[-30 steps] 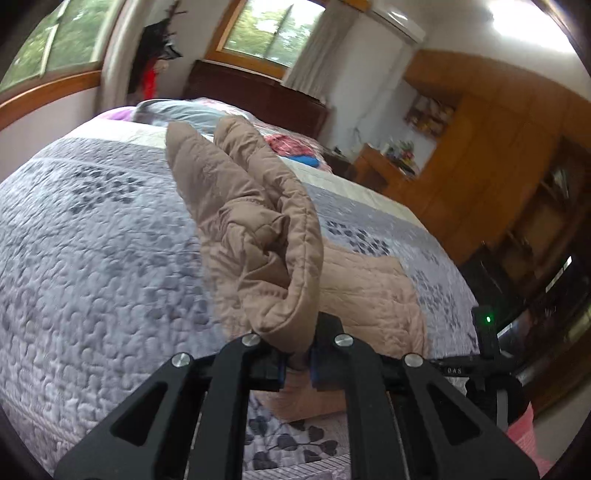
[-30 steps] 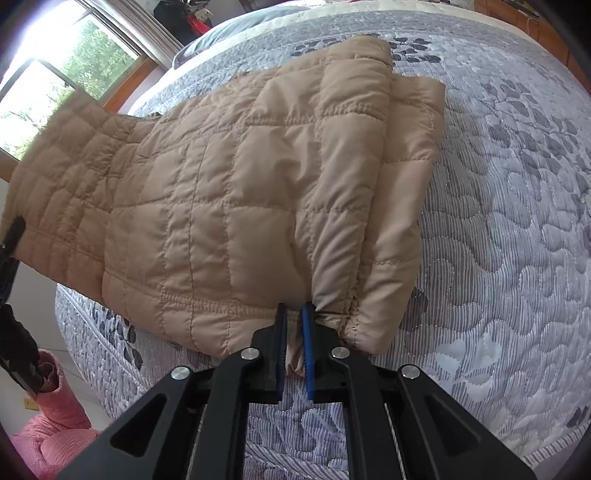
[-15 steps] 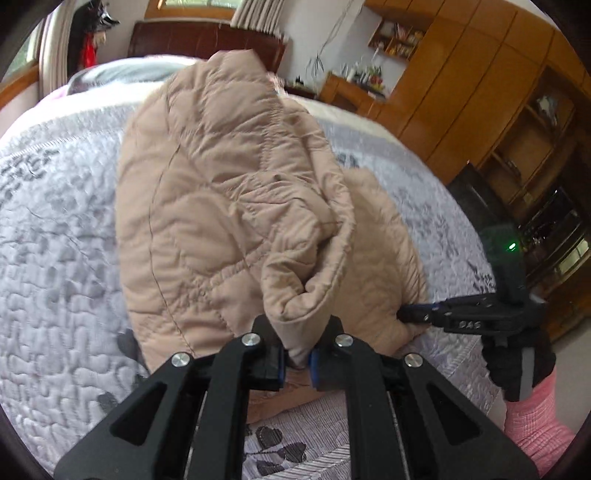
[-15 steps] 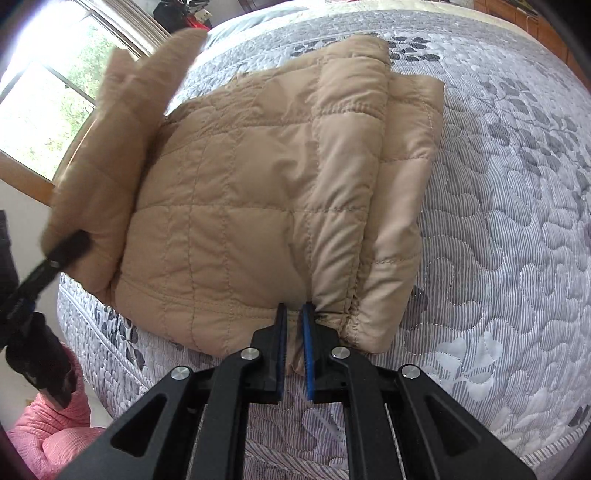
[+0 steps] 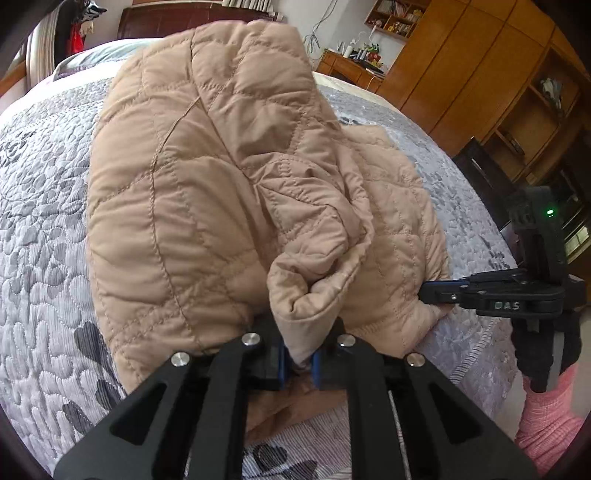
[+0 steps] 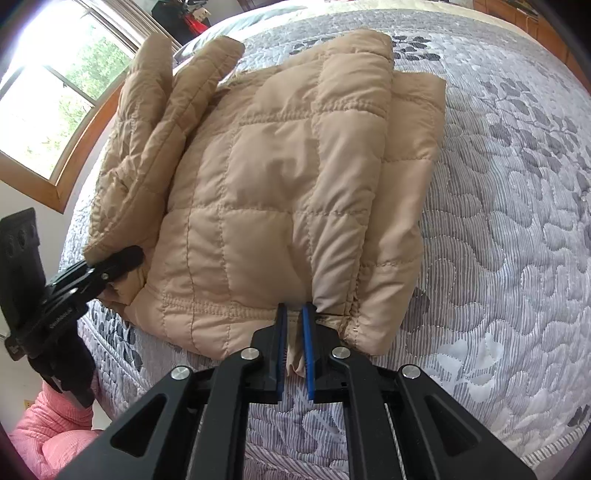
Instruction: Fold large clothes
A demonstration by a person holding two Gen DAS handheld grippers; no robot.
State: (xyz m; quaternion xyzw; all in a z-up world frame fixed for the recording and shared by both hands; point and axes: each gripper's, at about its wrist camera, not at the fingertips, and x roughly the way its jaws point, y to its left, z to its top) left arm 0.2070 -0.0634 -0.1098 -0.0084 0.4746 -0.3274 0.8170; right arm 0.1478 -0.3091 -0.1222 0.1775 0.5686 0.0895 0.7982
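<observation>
A tan quilted puffer jacket (image 6: 288, 184) lies on the bed, partly folded. My left gripper (image 5: 297, 360) is shut on a bunched end of the jacket (image 5: 221, 184) and holds that part over the jacket's left side, close above it. It also shows in the right wrist view (image 6: 110, 266) at the left. My right gripper (image 6: 294, 336) is shut on the jacket's near hem at the bed's front edge. It also shows in the left wrist view (image 5: 432, 293) at the right, pinching the hem.
A grey quilted bedspread (image 6: 517, 221) with leaf and heart patterns covers the bed. A window (image 6: 55, 92) is at the left. Wooden cupboards (image 5: 498, 74) and a headboard (image 5: 184, 22) stand beyond the bed. Pink sleeves (image 6: 48, 435) show near the bed edge.
My left gripper has carried the lifted jacket end rightwards and down over the rest of the jacket. My right gripper has stayed put on the hem.
</observation>
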